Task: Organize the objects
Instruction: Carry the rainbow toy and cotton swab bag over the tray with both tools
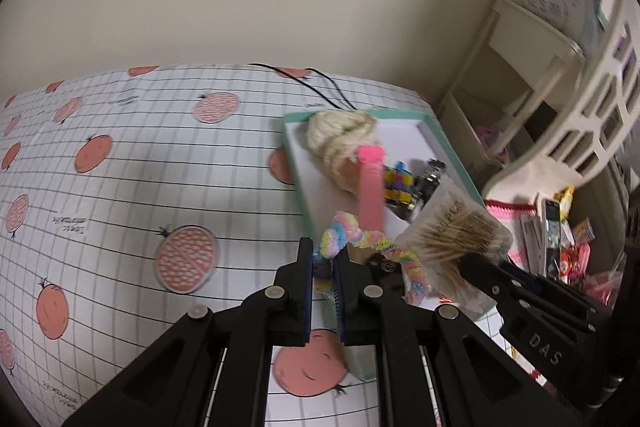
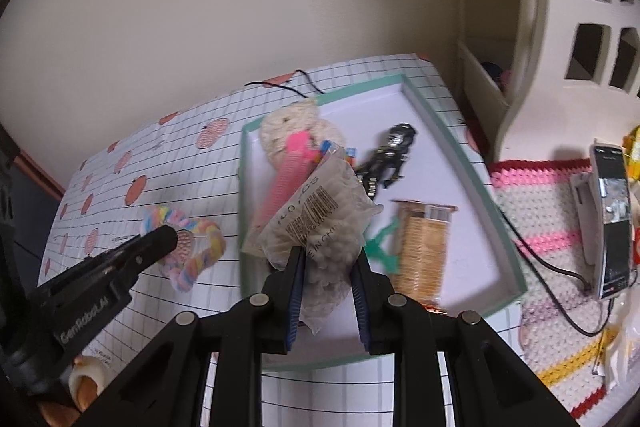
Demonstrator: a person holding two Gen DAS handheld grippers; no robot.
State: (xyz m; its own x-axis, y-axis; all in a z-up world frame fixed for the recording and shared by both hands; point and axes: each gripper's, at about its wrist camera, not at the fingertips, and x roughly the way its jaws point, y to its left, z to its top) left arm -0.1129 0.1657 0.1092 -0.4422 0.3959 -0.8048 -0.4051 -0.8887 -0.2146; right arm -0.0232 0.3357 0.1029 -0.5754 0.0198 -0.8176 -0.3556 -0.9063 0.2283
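My left gripper [image 1: 323, 267] is shut on a pastel rainbow fuzzy twisted ring [image 1: 362, 241], held just left of the teal-rimmed tray [image 1: 294, 163]; the ring also shows in the right wrist view [image 2: 200, 239]. My right gripper [image 2: 328, 259] is shut on a clear bag of cotton swabs [image 2: 324, 223], held above the tray's [image 2: 472, 163] near left part. The bag also shows in the left wrist view [image 1: 452, 227]. In the tray lie a cream yarn bundle [image 2: 288, 127], a pink ribbed tube [image 2: 288, 175], a black robot figure [image 2: 388, 155], a brown packet [image 2: 424, 247] and a green clip [image 2: 382, 247].
The table has a grid cloth with orange fruit prints [image 1: 120, 187]. A white lattice basket and shelf [image 2: 560, 27] stand at the right. A crocheted mat [image 2: 548, 227] holds a phone on a stand [image 2: 612, 219] with a cable. A tape roll [image 2: 86, 379] lies near left.
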